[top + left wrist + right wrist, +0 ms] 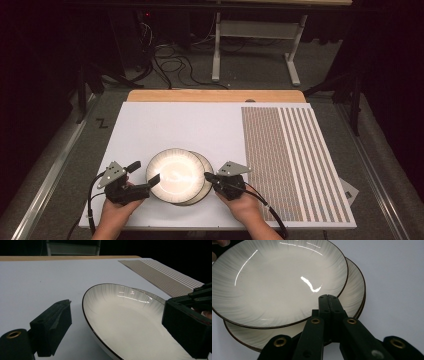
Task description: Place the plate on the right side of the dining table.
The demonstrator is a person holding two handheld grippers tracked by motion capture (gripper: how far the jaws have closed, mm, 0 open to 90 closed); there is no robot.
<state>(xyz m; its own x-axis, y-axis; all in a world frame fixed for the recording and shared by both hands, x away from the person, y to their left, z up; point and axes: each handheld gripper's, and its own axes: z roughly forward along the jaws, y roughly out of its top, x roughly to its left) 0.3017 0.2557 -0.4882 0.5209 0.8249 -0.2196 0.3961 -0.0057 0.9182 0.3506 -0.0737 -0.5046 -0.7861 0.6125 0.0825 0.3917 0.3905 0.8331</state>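
My left gripper [145, 177] straddles the top plate [175, 174], jaws apart; my right gripper [209, 176], jaws together, rests on the lower plates [354, 282]. Unstacking not yet begun.

White worktop [165, 125] w/ a wooden strip [215, 95] along its far edge; brown-and-white striped mat [295, 160] covers the right side, from far edge to near edge. Beyond the far edge: grey carpet floor [250, 70], black cables [175, 65], white table frame [255, 30].
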